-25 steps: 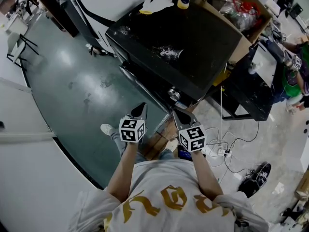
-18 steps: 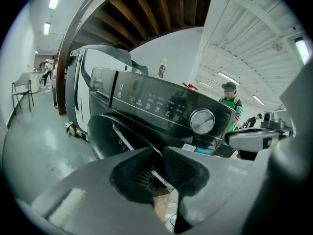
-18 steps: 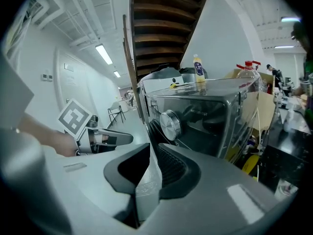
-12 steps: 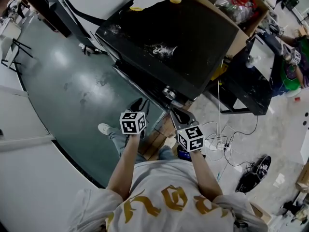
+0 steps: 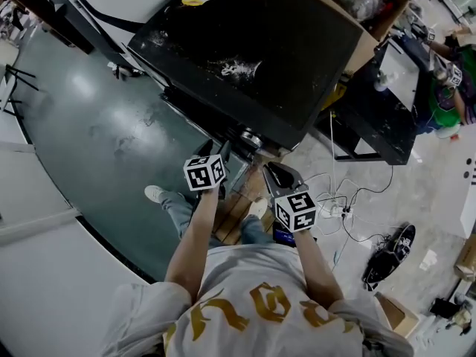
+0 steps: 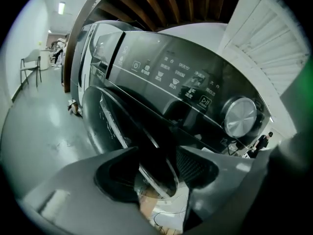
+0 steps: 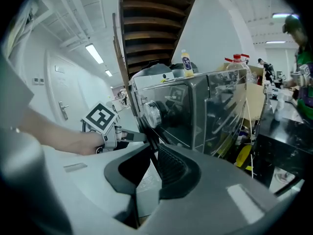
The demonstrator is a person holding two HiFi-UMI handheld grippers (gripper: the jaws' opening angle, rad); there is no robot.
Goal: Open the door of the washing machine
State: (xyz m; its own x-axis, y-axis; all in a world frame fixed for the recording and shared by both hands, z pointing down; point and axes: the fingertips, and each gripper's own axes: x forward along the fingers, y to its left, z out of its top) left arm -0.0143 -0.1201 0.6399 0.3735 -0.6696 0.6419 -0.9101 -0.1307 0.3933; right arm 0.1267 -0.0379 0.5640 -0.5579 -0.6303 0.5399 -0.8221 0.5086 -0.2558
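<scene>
The black washing machine [image 5: 282,50] stands in front of me, its control panel and silver dial [image 6: 240,116] facing me. Its door [image 6: 117,126] stands slightly out from the front. My left gripper [image 5: 223,155] reaches the door's edge, and the rim [image 6: 157,166] runs between its jaws, which are closed on it. In the right gripper view the left gripper [image 7: 128,136] touches the door rim below the dial [image 7: 151,114]. My right gripper [image 5: 279,175] hangs just right of it, short of the machine's front, jaws together with nothing in them [image 7: 152,153].
A yellow bottle [image 7: 186,62] stands on the machine's top. A cardboard box [image 5: 364,6] sits behind it on the right, and a black table [image 5: 379,117] stands further right. Cables [image 5: 342,207] and a black shoe [image 5: 387,255] lie on the floor. A person in green [image 5: 446,88] stands at far right.
My left gripper has moved forward from beside my knee up to the machine's front and the door edge. The right gripper has stayed roughly where it was.
</scene>
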